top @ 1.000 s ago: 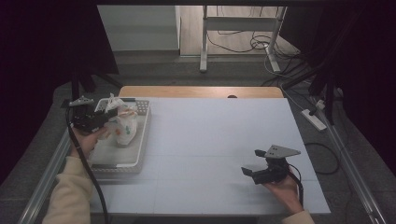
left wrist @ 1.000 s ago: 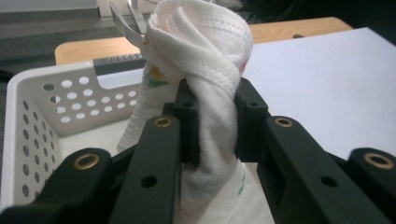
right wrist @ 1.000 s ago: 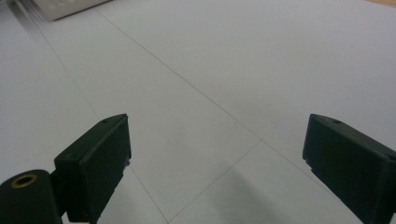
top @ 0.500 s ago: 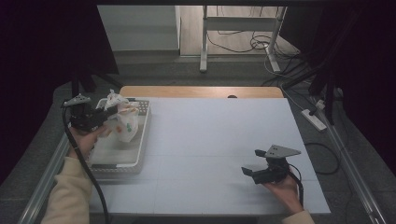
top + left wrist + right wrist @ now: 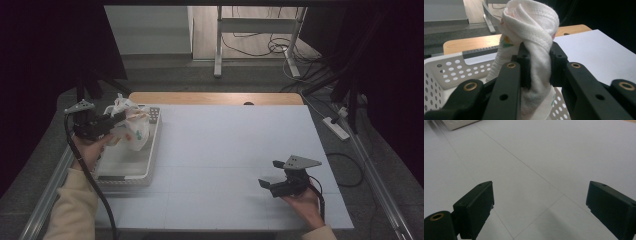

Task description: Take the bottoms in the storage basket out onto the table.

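Note:
A bunched white cloth with small coloured prints (image 5: pixel 131 129) (image 5: pixel 534 37) hangs above a white perforated basket (image 5: pixel 125 167) (image 5: pixel 444 75) at the table's left. My left gripper (image 5: pixel 116 121) (image 5: pixel 539 63) is shut on the cloth, whose top bulges above the jaws while its lower end dangles into the basket. My right gripper (image 5: pixel 268 185) (image 5: pixel 540 207) rests low over the bare white table (image 5: pixel 225 150) (image 5: pixel 536 157) near the front right, jaws wide open with nothing between them.
A strip of wooden tabletop (image 5: pixel 215 98) runs along the far edge of the white surface. Metal rails flank the table on both sides. Cables and a stand's legs (image 5: pixel 255 45) lie on the floor beyond. A power strip (image 5: pixel 336 128) sits off the right edge.
The left gripper has lifted the cloth a little higher out of the basket and drawn it slightly left. The right gripper has stayed where it was.

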The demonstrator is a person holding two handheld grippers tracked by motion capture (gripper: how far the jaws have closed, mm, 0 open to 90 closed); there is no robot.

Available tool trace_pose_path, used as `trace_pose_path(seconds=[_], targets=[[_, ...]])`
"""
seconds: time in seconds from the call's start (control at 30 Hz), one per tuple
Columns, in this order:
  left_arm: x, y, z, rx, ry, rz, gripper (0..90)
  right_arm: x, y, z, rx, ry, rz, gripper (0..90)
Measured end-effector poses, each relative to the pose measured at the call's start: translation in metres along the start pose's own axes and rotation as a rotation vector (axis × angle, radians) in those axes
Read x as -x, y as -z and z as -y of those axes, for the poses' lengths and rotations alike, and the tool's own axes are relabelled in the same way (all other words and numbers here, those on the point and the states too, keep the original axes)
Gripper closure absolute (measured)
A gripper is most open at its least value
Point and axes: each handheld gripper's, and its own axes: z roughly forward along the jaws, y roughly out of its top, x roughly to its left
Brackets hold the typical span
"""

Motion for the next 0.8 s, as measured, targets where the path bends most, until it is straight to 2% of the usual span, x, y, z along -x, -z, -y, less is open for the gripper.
trace_pose_path(seconds=[0.8], targets=[[0.014, 0.009, -0.007, 0.056, -0.006, 0.053, 75.2, 0.0, 0.0, 0.0, -0.003, 0.0, 0.0, 8.1]])
